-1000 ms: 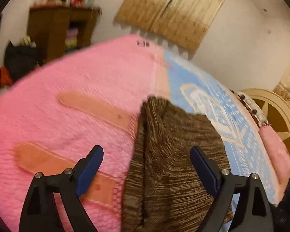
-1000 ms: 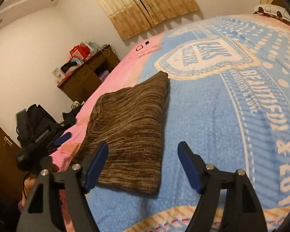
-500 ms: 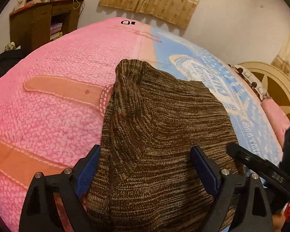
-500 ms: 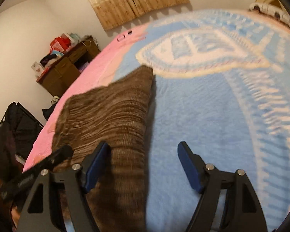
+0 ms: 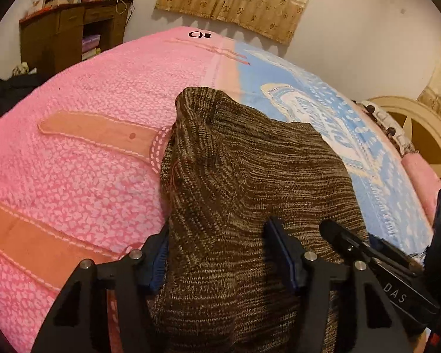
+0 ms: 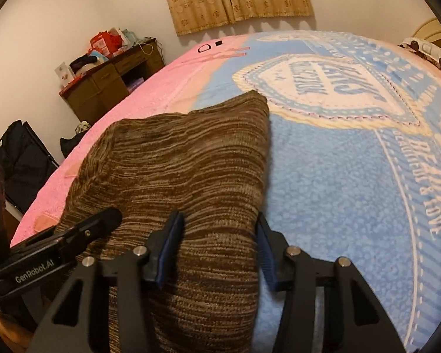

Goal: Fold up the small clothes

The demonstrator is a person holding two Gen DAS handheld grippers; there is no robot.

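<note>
A brown striped knit garment [image 5: 250, 161] [image 6: 185, 153] lies folded on the bed, across the seam between the blanket's pink half [image 5: 88, 103] and blue half [image 6: 338, 176]. My left gripper [image 5: 217, 235] straddles its near left corner. The jaws are closing, and the cloth bunches up between the blue pads, which press on it. My right gripper [image 6: 219, 220] straddles the near right corner, also closing, with a hump of knit squeezed between its pads. Each view shows the other gripper's black finger lying on the cloth beside it.
A wooden desk [image 5: 67, 35] [image 6: 103, 85] piled with clutter stands by the far wall, under tan curtains [image 5: 238, 3]. A black bag [image 6: 23, 158] sits on the floor left of the bed. A cream headboard [image 5: 420, 129] and a pink pillow [image 5: 420, 176] are at the right.
Both grippers moved forward and down onto the garment's near edge. Their jaws have narrowed, and the cloth now bunches up between the pads.
</note>
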